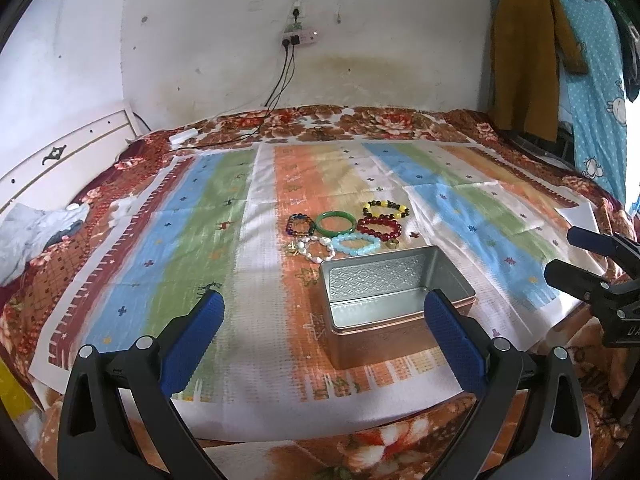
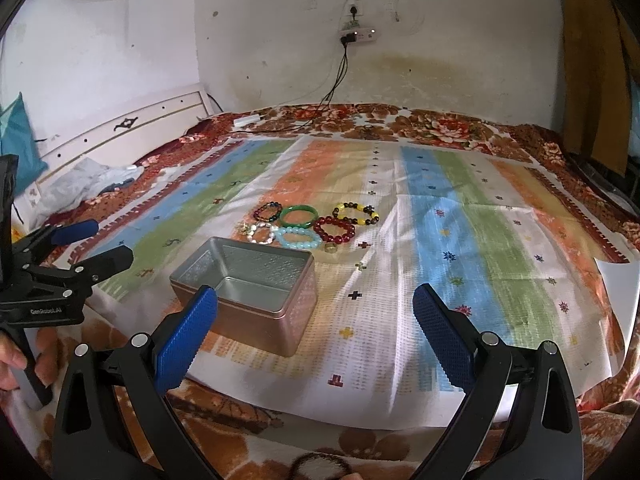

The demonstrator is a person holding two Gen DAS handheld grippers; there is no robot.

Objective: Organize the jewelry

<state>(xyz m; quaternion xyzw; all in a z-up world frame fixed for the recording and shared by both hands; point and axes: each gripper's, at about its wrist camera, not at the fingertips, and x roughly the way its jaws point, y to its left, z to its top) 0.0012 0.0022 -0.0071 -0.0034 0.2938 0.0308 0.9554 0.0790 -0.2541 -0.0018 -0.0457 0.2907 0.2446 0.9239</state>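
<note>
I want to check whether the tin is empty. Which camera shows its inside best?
The left wrist view: the tin sits near centre, its open top facing the camera, floor bare, though a right finger hides one corner. The right wrist view shows the tin off to the left, partly behind a finger.

Open empty tin (image 1: 396, 296); bracelets (image 1: 348, 228) clustered just beyond.

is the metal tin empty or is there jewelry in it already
Empty: the tin shows only its bare metal floor, and the bracelets lie on the cloth behind it.
</note>
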